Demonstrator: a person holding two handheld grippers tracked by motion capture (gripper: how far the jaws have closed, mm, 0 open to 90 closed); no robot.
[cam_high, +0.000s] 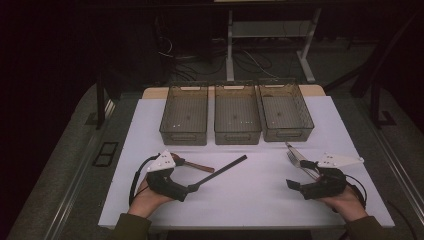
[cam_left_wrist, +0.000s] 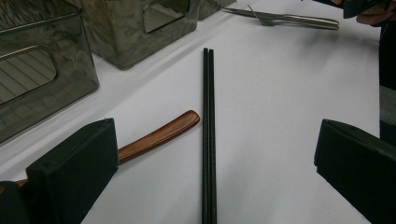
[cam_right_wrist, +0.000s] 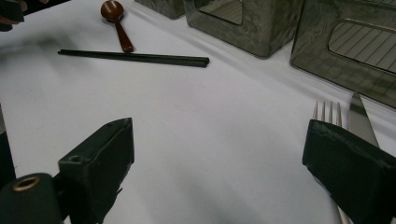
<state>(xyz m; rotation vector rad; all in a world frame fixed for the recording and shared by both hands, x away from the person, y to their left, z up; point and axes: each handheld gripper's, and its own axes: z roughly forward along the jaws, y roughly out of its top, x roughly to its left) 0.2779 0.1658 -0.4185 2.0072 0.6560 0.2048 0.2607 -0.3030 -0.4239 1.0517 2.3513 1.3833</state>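
Note:
A pair of black chopsticks (cam_high: 222, 170) lies slanted on the white table (cam_high: 250, 200); in the left gripper view the chopsticks (cam_left_wrist: 208, 93) run straight away between the jaws. My left gripper (cam_high: 186, 184) (cam_left_wrist: 215, 140) is open, its jaws wide on either side of the chopsticks' near end and not touching them. A brown wooden spoon (cam_high: 198, 166) (cam_left_wrist: 159, 136) lies beside the chopsticks, its handle passing behind one jaw. My right gripper (cam_high: 300, 175) (cam_right_wrist: 222, 140) is open over bare table. A metal fork (cam_right_wrist: 325, 111) and knife (cam_right_wrist: 360, 116) lie by its right jaw.
Three translucent grey bins stand in a row at the back of the table: left bin (cam_high: 183, 114), middle bin (cam_high: 236, 114), right bin (cam_high: 285, 111). The fork and knife (cam_high: 296, 156) sit just in front of the right bin. Table legs and cables lie beyond.

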